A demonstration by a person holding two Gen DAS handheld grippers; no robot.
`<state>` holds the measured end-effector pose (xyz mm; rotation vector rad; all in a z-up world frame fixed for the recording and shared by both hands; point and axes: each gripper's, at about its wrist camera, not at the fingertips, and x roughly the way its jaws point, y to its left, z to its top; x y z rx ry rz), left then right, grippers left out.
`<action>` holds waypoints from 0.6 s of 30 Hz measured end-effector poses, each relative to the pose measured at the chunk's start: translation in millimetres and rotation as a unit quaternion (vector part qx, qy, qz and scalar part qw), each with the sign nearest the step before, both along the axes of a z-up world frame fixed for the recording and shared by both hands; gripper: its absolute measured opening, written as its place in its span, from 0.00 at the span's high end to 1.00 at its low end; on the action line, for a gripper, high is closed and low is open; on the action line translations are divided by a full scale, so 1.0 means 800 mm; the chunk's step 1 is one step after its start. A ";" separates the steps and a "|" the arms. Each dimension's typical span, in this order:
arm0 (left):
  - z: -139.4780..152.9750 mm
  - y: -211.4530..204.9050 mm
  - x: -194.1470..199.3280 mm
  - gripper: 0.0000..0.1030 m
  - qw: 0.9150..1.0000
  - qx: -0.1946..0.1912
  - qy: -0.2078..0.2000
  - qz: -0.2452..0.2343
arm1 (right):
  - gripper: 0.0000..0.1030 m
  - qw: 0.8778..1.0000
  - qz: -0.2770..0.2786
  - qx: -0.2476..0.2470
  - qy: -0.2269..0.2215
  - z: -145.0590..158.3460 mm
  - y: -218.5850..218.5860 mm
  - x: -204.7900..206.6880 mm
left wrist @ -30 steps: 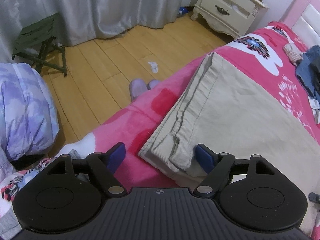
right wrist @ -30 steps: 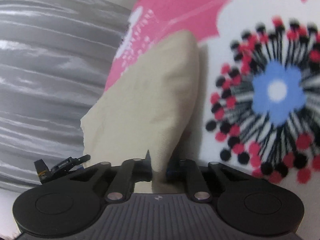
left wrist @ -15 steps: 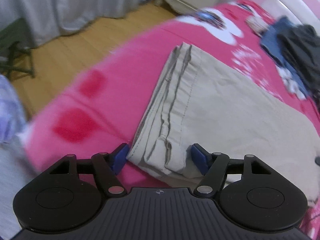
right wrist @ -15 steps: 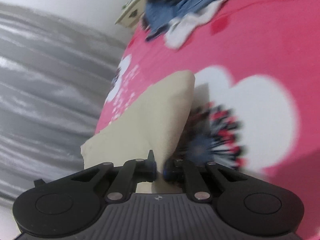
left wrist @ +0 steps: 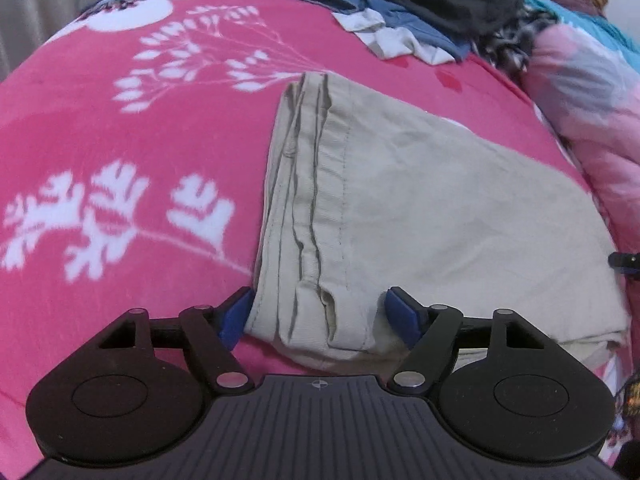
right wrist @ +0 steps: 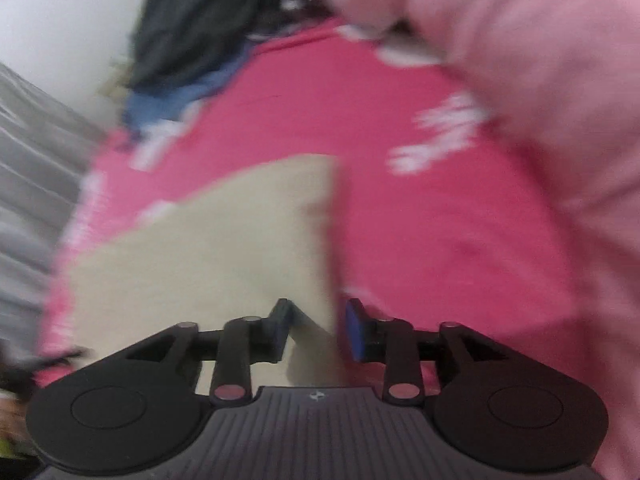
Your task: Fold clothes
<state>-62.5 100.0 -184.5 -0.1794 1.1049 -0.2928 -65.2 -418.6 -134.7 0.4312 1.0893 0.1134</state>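
Folded beige trousers [left wrist: 420, 208] lie on the pink flowered bedspread [left wrist: 120, 128]. My left gripper [left wrist: 320, 312] is open, its blue pads on either side of the waistband corner. In the blurred right wrist view the trousers [right wrist: 224, 248] lie in front of my right gripper [right wrist: 316, 328], which is open with the cloth's edge between its pads.
A heap of dark and blue clothes [left wrist: 408, 0] lies at the far side of the bed; it also shows in the right wrist view [right wrist: 192, 40]. A pink quilt [left wrist: 592, 100] bulks on the right. Grey curtain [right wrist: 28, 140] hangs at left.
Both grippers have swung across the bed with the trousers toward the clothes heap. My right gripper, shut on the cloth before, has opened. The left stays open around the waistband.
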 end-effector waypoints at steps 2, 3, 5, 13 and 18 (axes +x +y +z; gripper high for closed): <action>0.019 0.014 -0.007 0.29 1.000 0.023 -0.014 0.000 | 0.66 0.998 -0.005 -0.046 -0.039 0.023 -0.006 -0.027; 0.031 0.019 -0.011 0.30 0.999 0.033 -0.028 -0.002 | 0.66 0.996 0.005 -0.057 -0.070 0.039 -0.002 -0.043; 0.056 0.020 -0.018 0.32 0.997 0.040 -0.062 -0.003 | 0.67 0.991 0.038 -0.057 -0.115 0.059 0.018 -0.065; 0.037 -0.075 -0.025 0.31 0.982 0.094 -0.105 -0.126 | 0.73 0.961 0.218 -0.102 -0.133 0.011 0.155 -0.091; 0.010 -0.055 -0.024 0.25 0.983 0.106 -0.081 -0.123 | 0.84 0.948 0.228 -0.204 -0.093 -0.025 0.120 -0.132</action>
